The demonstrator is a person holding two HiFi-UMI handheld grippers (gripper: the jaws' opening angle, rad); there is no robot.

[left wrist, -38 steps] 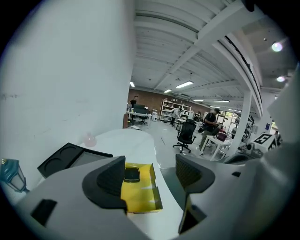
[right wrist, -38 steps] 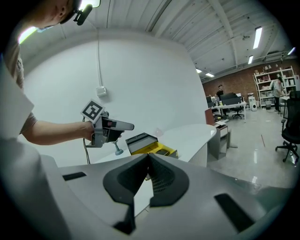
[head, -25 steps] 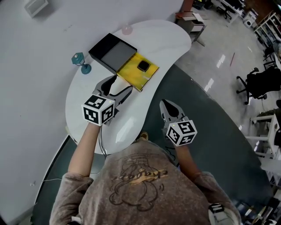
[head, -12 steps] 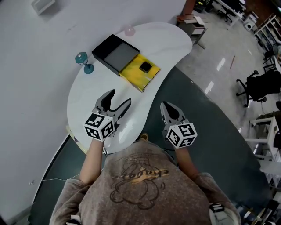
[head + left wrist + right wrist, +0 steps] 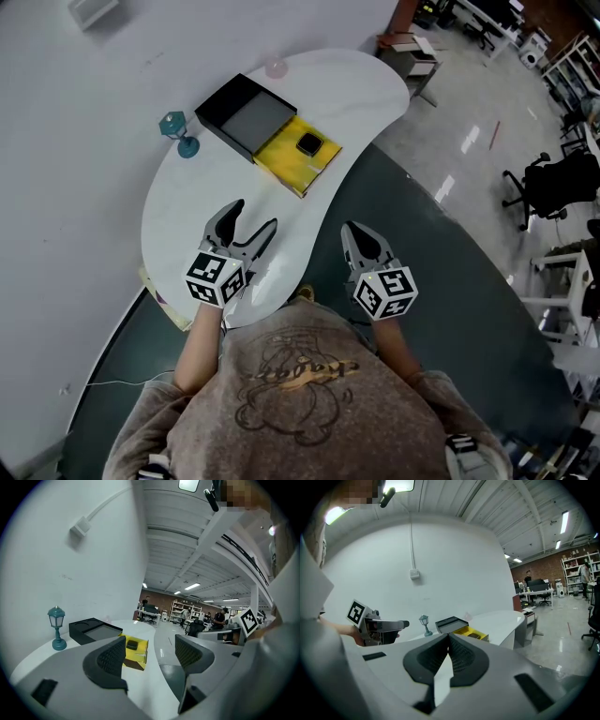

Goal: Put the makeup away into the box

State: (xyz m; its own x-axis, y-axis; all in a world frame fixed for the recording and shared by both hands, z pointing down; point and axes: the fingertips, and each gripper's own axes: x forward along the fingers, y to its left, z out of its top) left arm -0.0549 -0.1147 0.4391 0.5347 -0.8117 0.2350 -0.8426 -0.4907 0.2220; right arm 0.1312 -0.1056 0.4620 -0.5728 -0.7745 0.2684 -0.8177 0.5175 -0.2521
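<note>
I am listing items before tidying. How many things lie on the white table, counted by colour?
Black: 2, the open box and the small makeup case
Yellow: 1, the tray
Teal: 1, the lantern figurine
Pink: 1, a small object
Total: 5

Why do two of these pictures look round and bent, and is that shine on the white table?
Head view: sharp and evenly lit; yes, ceiling light sheens off the glossy white table and streaks the floor. Left gripper view: a wide-angle lens blacks the corners and bows the wall conduit. Right gripper view: same rounding; a lamp at upper left is blown out.
</note>
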